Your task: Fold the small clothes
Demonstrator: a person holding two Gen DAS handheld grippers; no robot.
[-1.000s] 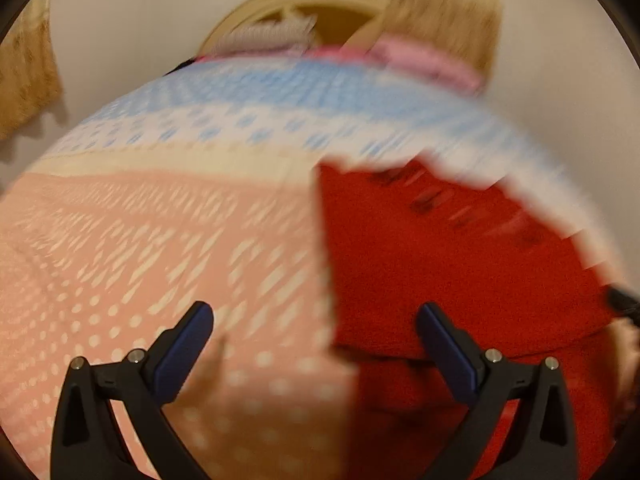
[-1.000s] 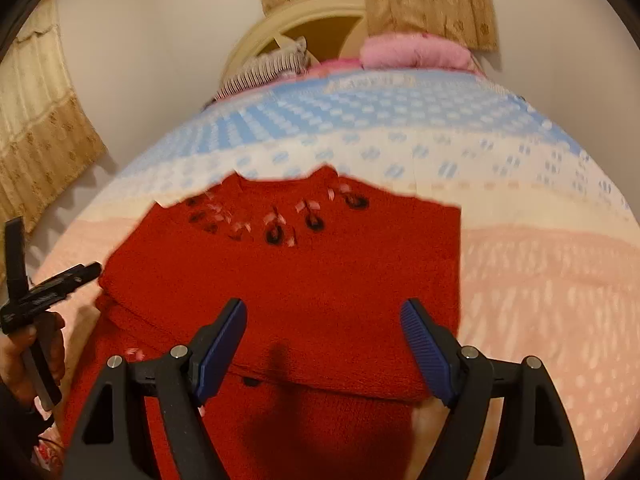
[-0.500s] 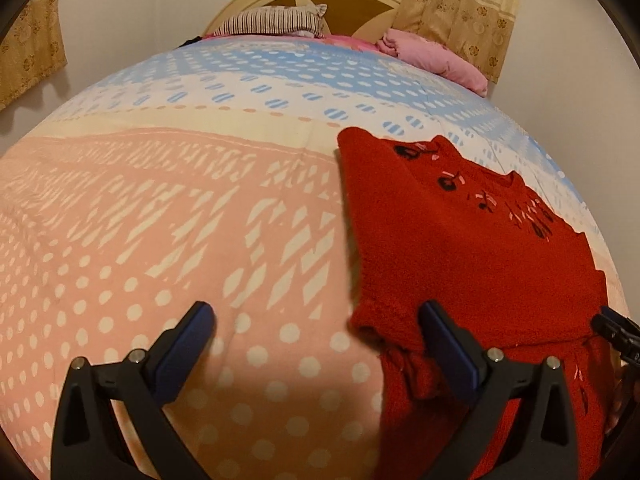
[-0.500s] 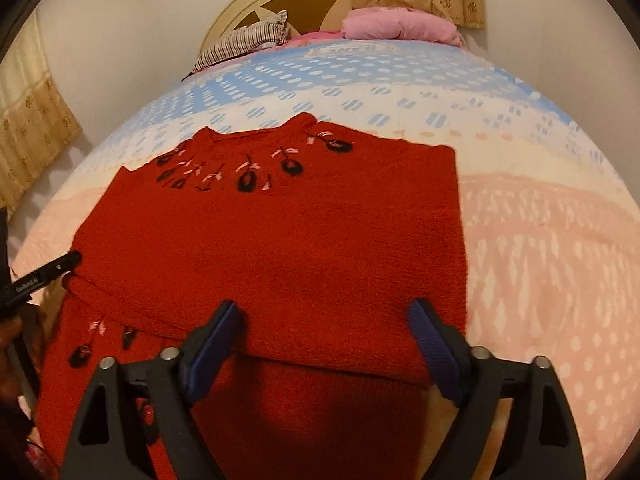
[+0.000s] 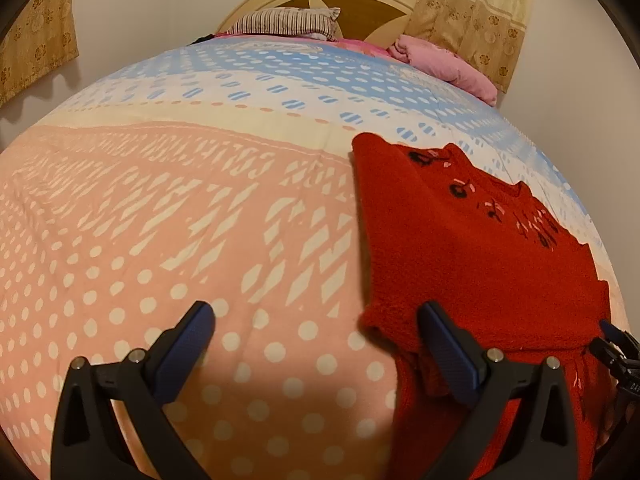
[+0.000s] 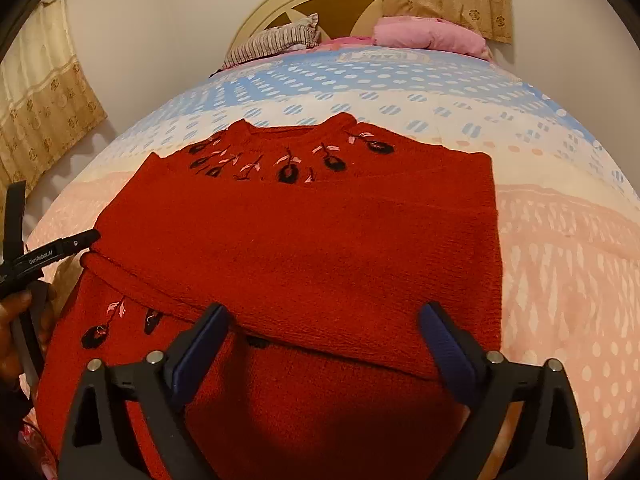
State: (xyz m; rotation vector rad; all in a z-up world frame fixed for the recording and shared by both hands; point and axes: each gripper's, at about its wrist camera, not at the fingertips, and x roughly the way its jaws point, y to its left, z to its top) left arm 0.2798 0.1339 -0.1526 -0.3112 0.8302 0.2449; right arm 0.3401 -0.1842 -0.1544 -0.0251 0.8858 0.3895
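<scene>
On the pink-and-blue dotted quilt (image 6: pixel 560 240) lies the red embroidered knit sweater (image 6: pixel 320 240) — soft, floppy, best pinched at a folded edge; left gripper (image 5: pixel 316 344) and right gripper (image 6: pixel 324 344) fingers spread wide, empty.

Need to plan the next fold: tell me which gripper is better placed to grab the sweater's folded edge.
Probably right. The right gripper hangs open, centred over the red sweater's folded edge; the left gripper sits mostly over bare bedspread.
</scene>
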